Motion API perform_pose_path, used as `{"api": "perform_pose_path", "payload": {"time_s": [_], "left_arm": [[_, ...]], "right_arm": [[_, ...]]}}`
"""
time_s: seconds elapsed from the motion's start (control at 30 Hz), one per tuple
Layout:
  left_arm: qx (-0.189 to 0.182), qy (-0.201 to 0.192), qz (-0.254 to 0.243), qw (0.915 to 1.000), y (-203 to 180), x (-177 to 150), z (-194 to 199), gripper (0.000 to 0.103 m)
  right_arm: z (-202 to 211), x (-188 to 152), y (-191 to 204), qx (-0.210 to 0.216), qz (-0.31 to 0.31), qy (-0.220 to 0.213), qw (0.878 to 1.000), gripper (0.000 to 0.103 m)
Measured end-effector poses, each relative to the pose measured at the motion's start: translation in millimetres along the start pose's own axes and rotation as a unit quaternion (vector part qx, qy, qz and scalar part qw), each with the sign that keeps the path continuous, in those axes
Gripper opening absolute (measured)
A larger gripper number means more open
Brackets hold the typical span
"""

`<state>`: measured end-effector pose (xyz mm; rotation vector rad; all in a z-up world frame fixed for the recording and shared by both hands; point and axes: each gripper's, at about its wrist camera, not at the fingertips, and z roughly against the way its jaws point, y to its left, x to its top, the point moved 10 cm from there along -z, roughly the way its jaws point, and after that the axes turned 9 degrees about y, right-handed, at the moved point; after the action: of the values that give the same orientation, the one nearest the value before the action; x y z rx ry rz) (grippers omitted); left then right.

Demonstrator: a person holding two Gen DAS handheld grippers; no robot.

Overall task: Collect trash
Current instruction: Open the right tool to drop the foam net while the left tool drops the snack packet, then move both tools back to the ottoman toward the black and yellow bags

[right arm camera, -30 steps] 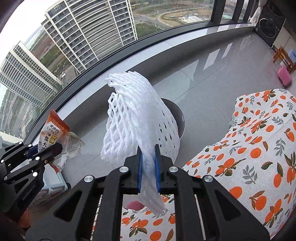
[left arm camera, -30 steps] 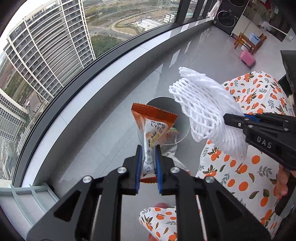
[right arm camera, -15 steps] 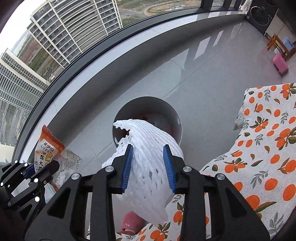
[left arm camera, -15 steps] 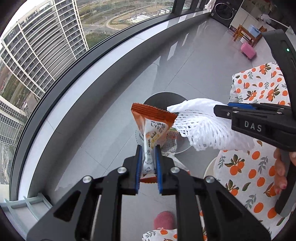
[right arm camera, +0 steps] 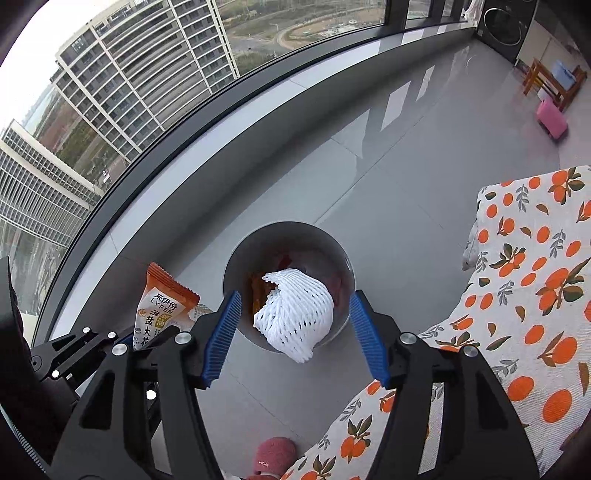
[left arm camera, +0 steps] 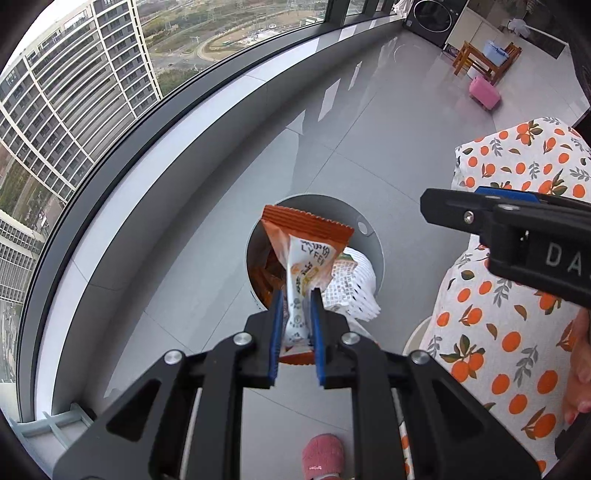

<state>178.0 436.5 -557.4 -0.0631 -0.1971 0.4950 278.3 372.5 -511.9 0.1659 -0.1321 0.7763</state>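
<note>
White foam netting (right arm camera: 293, 314), the kind fruit comes wrapped in, is right at the mouth of the round grey bin (right arm camera: 240, 258) on the floor, lying over some orange wrappers already inside. Can't tell if it's fully settled in there or just at the rim, part of it pokes past the near edge. The right tool (right arm camera: 295, 332) hangs straight above it with its blue-padded fingers (right arm camera: 223, 328) spread wide apart and nothing between them.

The left tool (left arm camera: 295, 325) is a different story: its pads are squeezed tight on the lower part of an orange and white snack packet (left arm camera: 304, 254), which stands upright out of the grip with the crimped orange edge on top. From the left camera the packet sits right in front of the bin opening; from the right camera it's off to the left of the bin, so it's held above the floor near the bin, not in it.

Other stuff around: glossy grey floor tiles (left arm camera: 369, 129), a big curved window with high-rise blocks (right arm camera: 147, 74) outside, and an orange-print cloth (right arm camera: 535, 277) draped over something on the right, just beside the bin. A pink slipper (left arm camera: 321, 458) peeks in at the bottom. Way at the back there's a washing machine (left arm camera: 432, 16), a small wooden stool (left arm camera: 480, 62) with a blue tub on it, and a pink box (left arm camera: 484, 90) on the floor.
</note>
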Motion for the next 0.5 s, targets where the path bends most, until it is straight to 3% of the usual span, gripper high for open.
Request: {"api": "perform_pose_path", "payload": {"time_s": [0.27, 0.33, 0.4, 0.5], "left_arm": [[-0.012, -0.011, -0.023, 0.9996, -23, 31, -7, 0.023], [-0.012, -0.005, -0.023, 0.9997, -27, 38, -14, 0.031], [-0.015, -0.005, -0.019, 0.9997, -30, 45, -17, 0.05], [-0.026, -0.009, -0.019, 0.9994, -37, 51, -15, 0.058]], "right_arm": [[33, -3, -10, -0.008, 0.0, -0.018, 1.0, 0.059], [41, -7, -11, -0.006, 0.0, -0.022, 1.0, 0.059], [47, -13, -16, -0.006, 0.0, -0.03, 1.0, 0.059], [61, -21, -18, -0.01, 0.001, -0.04, 0.999, 0.059]]}}
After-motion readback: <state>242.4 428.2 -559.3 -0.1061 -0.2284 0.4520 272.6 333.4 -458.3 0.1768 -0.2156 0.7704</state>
